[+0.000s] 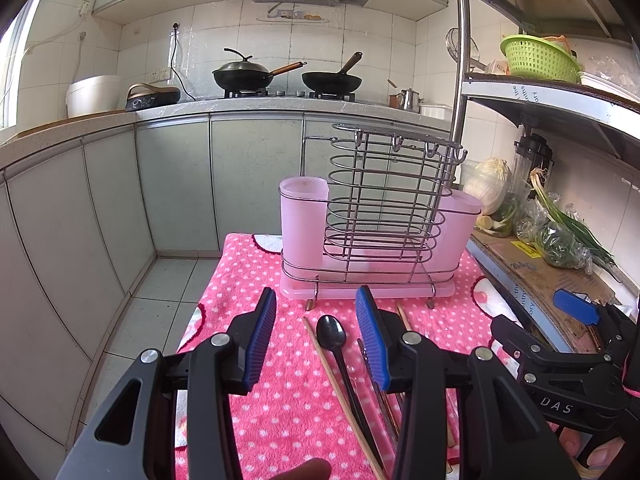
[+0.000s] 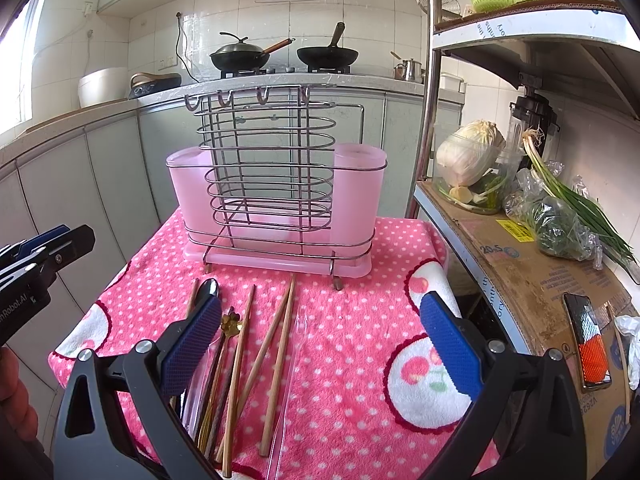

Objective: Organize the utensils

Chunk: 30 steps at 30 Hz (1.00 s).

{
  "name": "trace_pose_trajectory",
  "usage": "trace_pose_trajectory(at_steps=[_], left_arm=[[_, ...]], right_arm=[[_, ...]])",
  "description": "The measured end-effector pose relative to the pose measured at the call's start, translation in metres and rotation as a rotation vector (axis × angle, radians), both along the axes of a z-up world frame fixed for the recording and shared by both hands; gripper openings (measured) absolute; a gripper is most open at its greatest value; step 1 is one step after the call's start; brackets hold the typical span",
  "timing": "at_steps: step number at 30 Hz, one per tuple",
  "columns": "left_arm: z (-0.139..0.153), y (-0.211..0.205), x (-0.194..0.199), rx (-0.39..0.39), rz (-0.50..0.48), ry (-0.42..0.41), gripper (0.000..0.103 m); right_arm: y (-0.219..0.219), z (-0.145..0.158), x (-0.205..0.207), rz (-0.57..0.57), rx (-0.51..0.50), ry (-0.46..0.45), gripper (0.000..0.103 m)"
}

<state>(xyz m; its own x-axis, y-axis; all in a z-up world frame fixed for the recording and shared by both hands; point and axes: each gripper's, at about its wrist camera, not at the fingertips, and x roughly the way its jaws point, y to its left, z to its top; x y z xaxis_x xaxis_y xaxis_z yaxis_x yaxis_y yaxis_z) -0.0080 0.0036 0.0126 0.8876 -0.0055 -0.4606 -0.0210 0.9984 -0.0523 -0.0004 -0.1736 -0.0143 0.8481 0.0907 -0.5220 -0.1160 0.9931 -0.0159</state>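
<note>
Both tools gape empty above the table's near edge: left tool (image 1: pixel 316 334) straddling the black spoon (image 1: pixel 332 334); right tool (image 2: pixel 320 344) over chopsticks (image 2: pixel 276 340); pinch the handle squarely, then carry to the rack (image 2: pixel 276 184) at the far edge.

Bare pink towel (image 2: pixel 352 320) right of chopsticks (image 2: pixel 276 344), wire rack (image 2: pixel 276 184) blocking the far edge
</note>
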Motion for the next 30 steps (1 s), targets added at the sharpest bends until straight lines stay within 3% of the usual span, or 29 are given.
trace_pose_trajectory(at_steps=[30], left_arm=[[-0.0002, 0.0039, 0.0033, -0.015, -0.007, 0.020, 0.041]], right_arm=[[-0.0010, 0.0036, -0.0007, -0.001, -0.001, -0.007, 0.100]])
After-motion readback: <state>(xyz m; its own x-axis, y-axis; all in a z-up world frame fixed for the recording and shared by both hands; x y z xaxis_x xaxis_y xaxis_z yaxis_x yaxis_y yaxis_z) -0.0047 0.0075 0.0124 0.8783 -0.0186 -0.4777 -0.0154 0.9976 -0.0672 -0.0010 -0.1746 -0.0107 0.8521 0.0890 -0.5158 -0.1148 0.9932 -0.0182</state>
